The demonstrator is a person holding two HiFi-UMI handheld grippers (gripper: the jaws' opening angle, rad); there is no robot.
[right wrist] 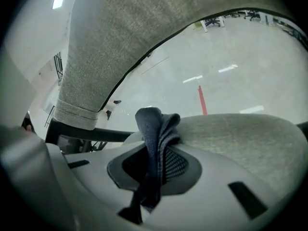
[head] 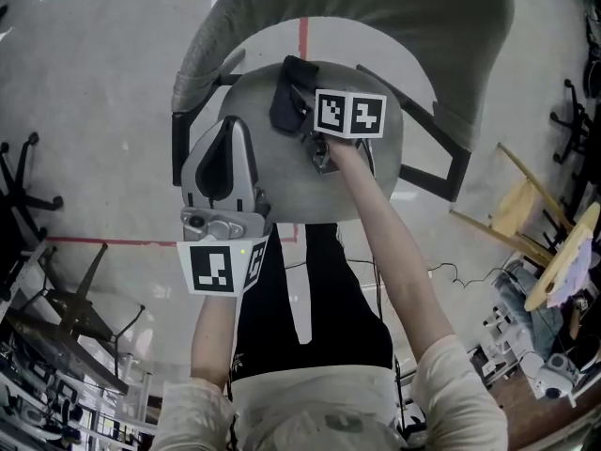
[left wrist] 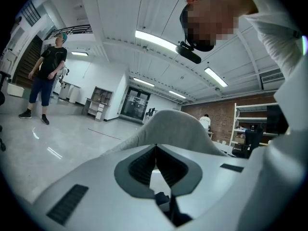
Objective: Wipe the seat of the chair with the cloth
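Right hand-held gripper [right wrist: 155,146] clamped on dark cloth [right wrist: 155,121] on chair seat [head: 286,191].
Left hand-held gripper [left wrist: 155,150] closed, empty, at seat's 9 o'clock; backrest [head: 376,7] at 12.

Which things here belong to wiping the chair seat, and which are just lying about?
In the job:
dark cloth
right tool, shut on the cloth
grey chair seat

Just about:
left tool, shut with nothing in it
pale wooden frame at the right
black chair base at the left
red floor tape
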